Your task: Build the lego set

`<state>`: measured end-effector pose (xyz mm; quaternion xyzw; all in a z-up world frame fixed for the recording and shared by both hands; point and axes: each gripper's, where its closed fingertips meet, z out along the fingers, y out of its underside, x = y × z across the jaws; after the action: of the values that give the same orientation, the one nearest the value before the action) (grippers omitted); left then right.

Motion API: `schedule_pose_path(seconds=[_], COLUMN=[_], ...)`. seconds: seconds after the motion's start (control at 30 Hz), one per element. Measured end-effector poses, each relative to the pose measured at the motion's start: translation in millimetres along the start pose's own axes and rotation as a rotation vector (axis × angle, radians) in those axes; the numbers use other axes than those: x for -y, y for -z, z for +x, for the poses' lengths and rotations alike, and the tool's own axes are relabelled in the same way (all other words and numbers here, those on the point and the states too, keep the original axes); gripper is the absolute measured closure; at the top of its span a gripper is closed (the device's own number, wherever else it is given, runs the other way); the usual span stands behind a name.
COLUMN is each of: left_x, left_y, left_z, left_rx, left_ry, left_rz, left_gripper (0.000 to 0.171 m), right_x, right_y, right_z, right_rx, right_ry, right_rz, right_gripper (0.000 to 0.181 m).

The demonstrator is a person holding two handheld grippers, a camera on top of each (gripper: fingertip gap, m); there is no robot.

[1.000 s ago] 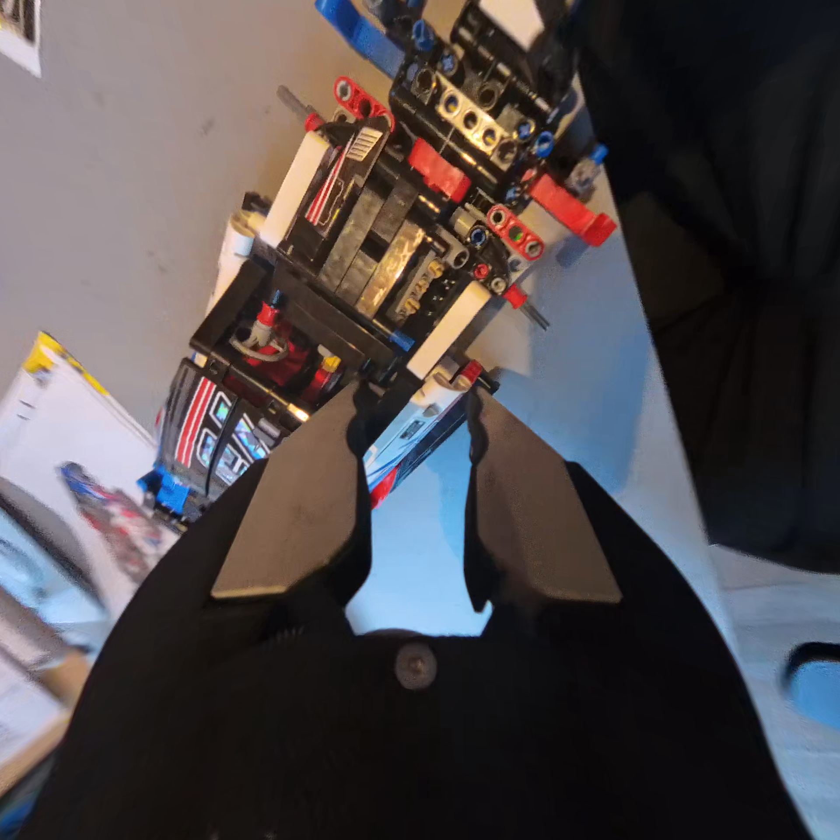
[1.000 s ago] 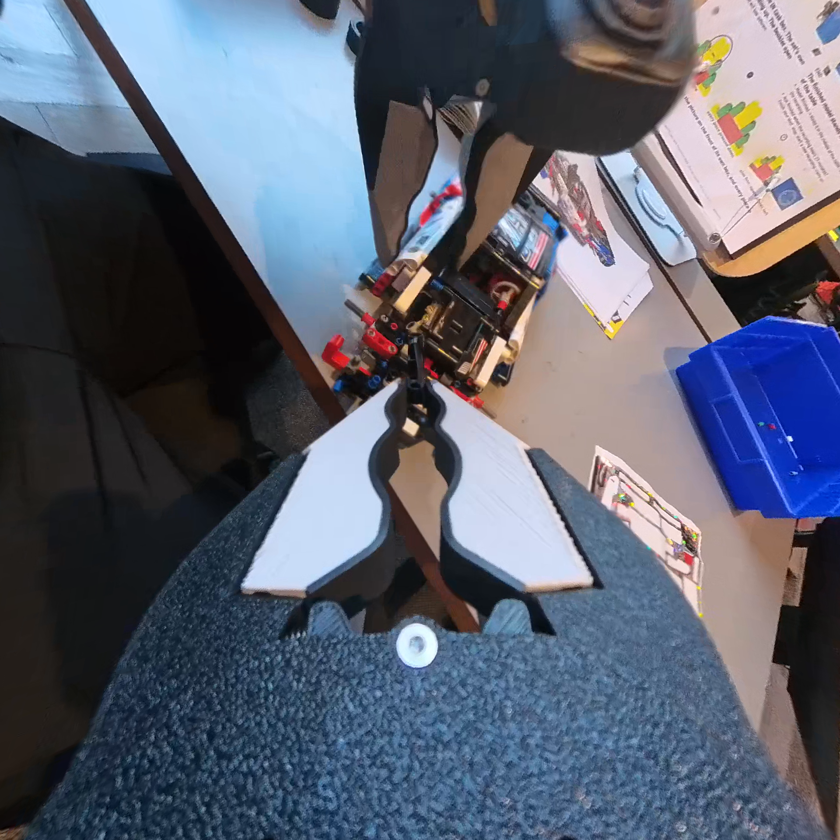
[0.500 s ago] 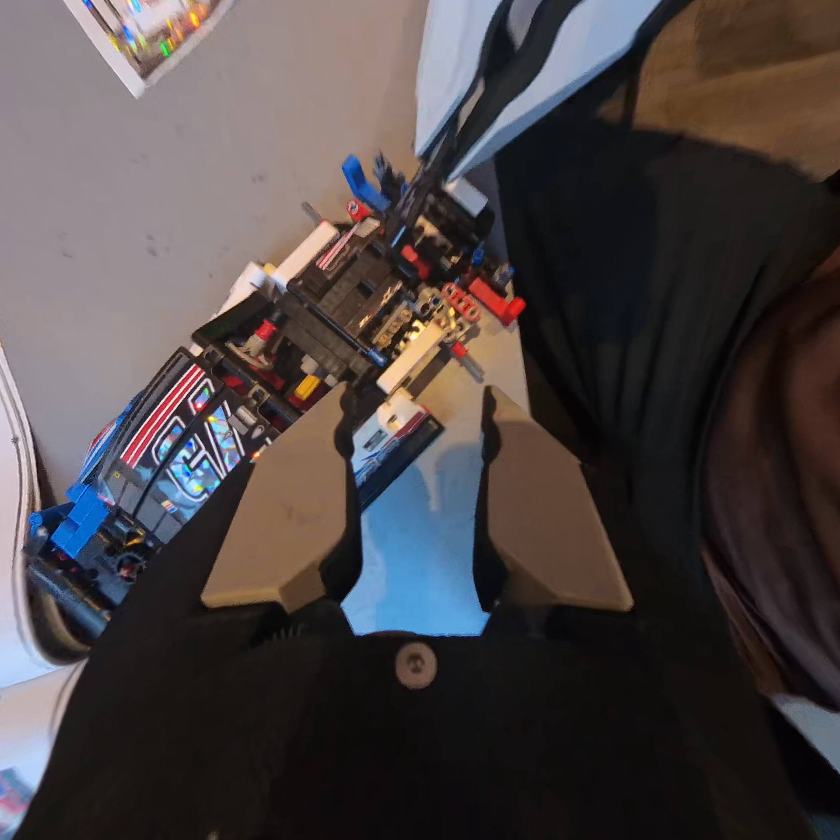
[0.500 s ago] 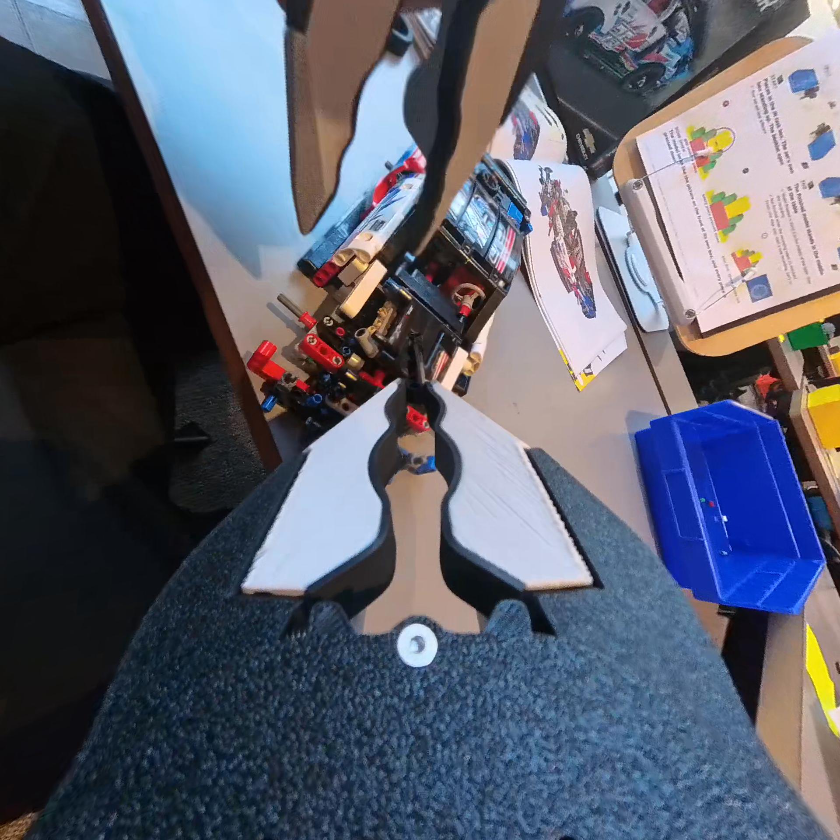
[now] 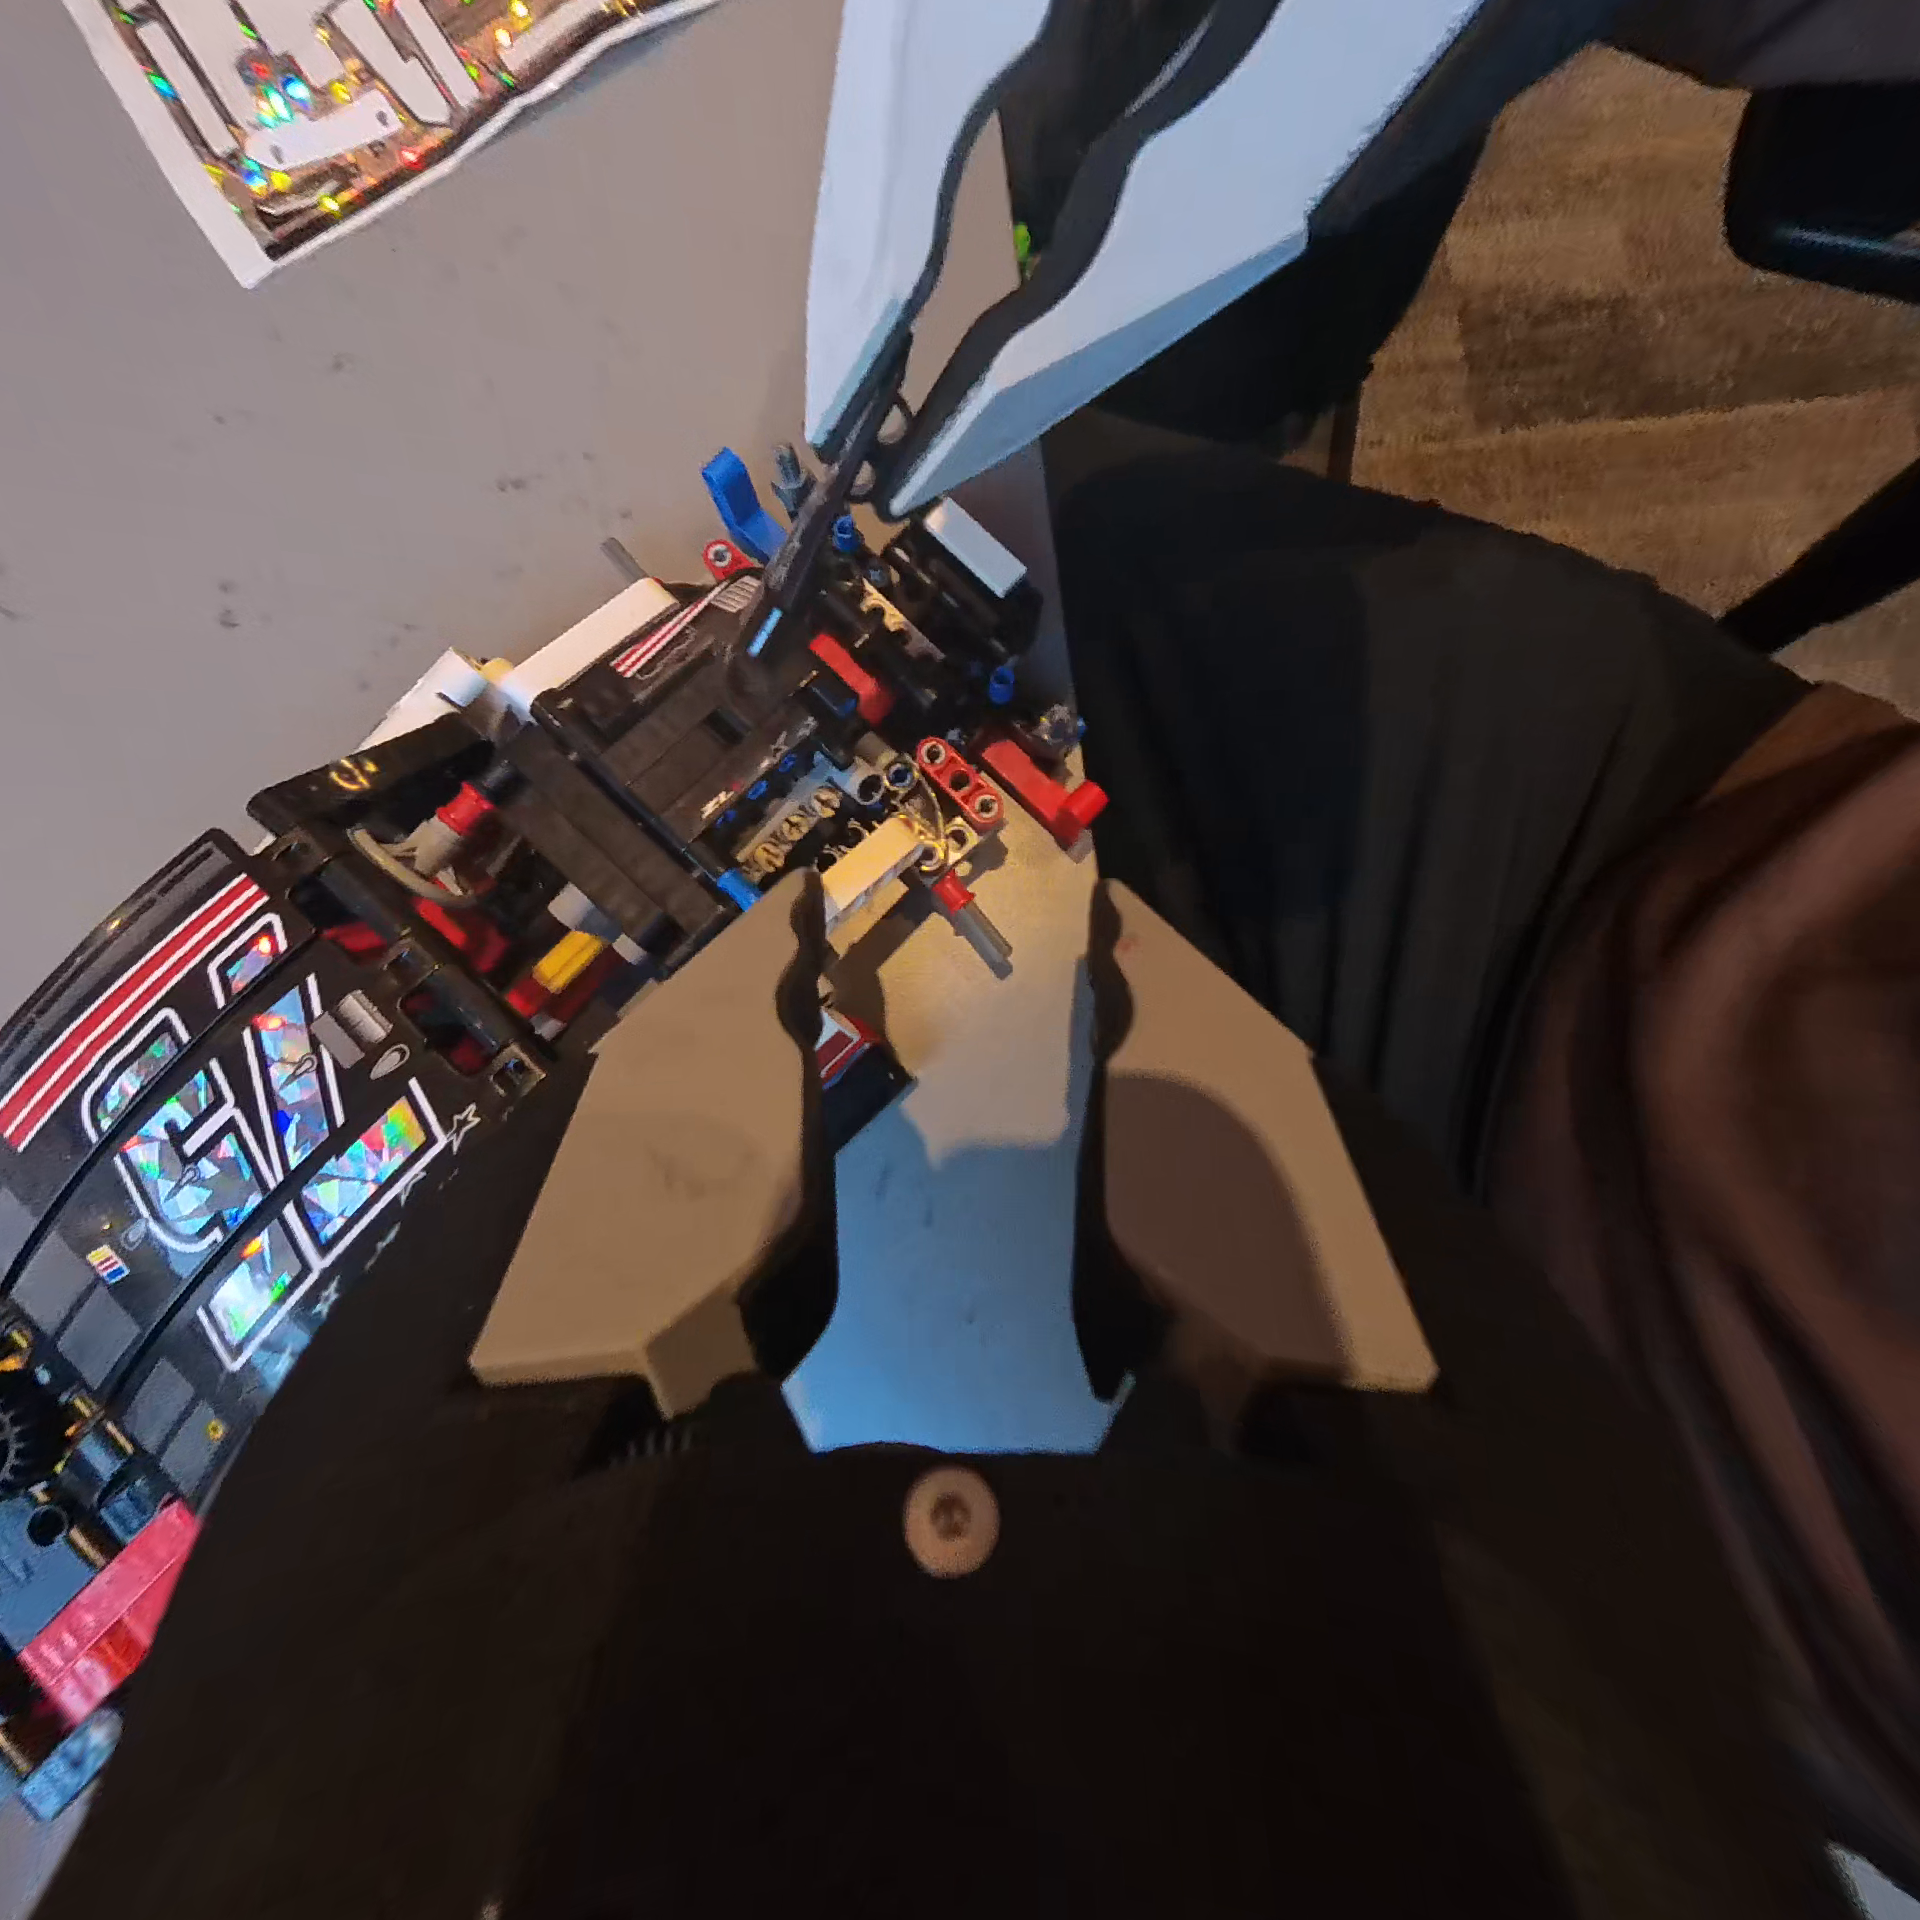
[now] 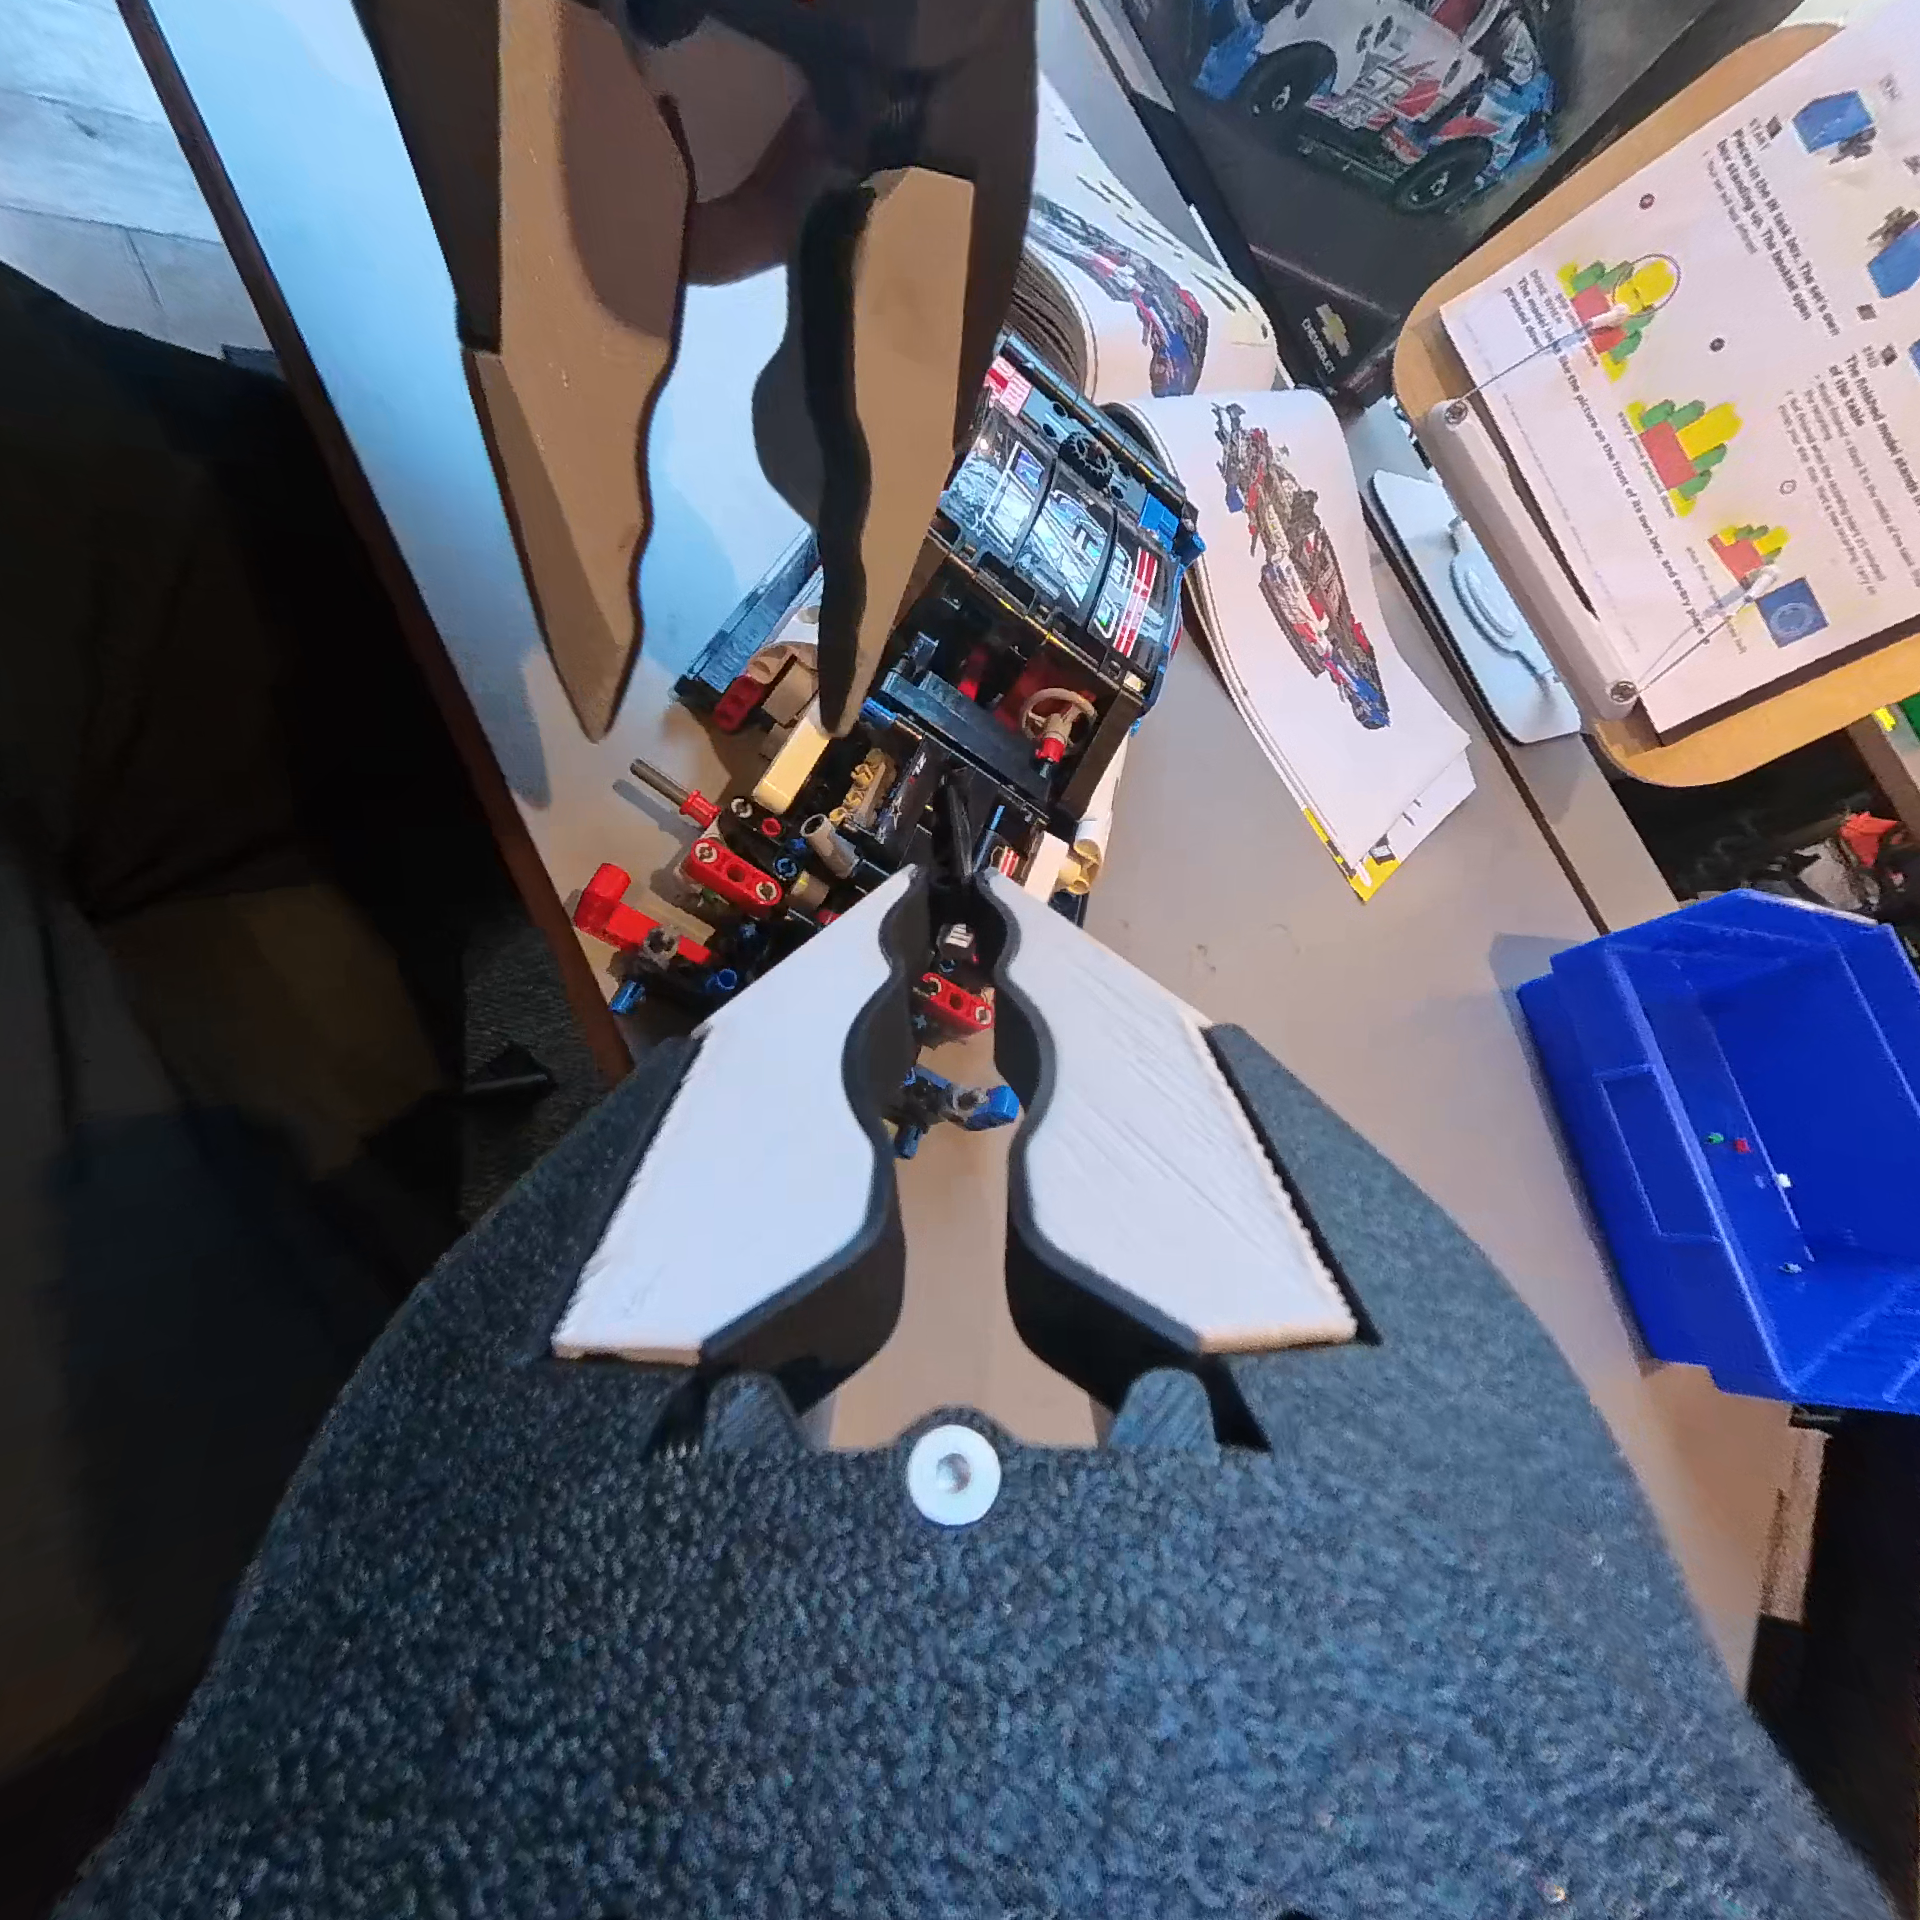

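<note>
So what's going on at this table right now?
A person is building a Lego race car on a grey table, a gripper in each hand. The right gripper is shut on a thin black rod, holding it down against the open, unfinished end of the car. The left gripper hangs open just above the car, holding nothing. Instruction booklets and a blue bin lie nearby.

Your left gripper [image 5: 951, 935] is hovering over bare table [image 5: 956, 1278] beside the lego car [image 6: 997, 665]; the instruction booklet [image 6: 1309, 582] and blue bin [image 6: 1714, 1122] are crowding its far side.
</note>
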<state>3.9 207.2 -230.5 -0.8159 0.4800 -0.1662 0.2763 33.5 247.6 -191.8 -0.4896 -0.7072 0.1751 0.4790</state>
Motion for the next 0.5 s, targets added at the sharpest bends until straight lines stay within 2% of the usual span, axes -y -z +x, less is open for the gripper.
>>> schedule_pose_path(seconds=[0.17,0.27,0.4,0.5], left_x=[1.1,12.9,26.7,37.8], left_y=[-1.7,16.1,35.2,34.1], left_z=[1.5,-0.1,-13.0,-7.4], left_rx=[0.005,0.036,0.209,0.267], left_ry=[0.007,-0.007,-0.129,-0.228], left_rz=[0.030,0.122,0.179,0.217], left_gripper=[0.118,0.129,0.137,0.143], right_x=[4.7,9.4,21.9,32.5], right_y=[-2.1,3.4,8.2,7.9], right_z=[-6.7,-6.9,-9.3,-12.2], right_rx=[0.027,0.039,0.080,0.110], right_ry=[0.006,-0.007,-0.027,-0.033], right_rz=[0.013,0.028,0.063,0.079], right_gripper=[0.174,0.174,0.174,0.174])
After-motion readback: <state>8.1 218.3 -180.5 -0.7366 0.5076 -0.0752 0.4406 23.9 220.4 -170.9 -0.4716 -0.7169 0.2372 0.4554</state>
